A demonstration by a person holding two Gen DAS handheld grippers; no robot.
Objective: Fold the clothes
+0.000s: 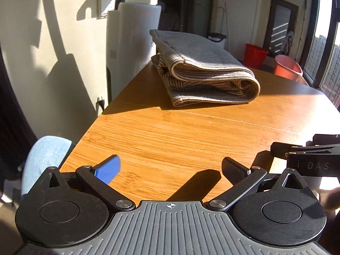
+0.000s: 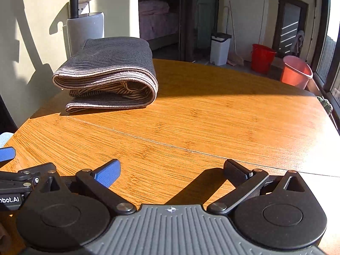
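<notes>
A folded striped garment [image 1: 204,72] lies near the worktop's [image 1: 170,131] far left corner; left gripper [image 1: 172,170] and right gripper [image 2: 173,171] hover spread wide, empty, at the near edge.

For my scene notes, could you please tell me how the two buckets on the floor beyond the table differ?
The red bucket is deep, saturated red and stands upright; the pink bucket is paler and leans, its mouth tipped toward the camera. The red bucket sits farther back, and the pink bucket is nearer the window. Both are plastic and stand behind the wooden table.
</notes>
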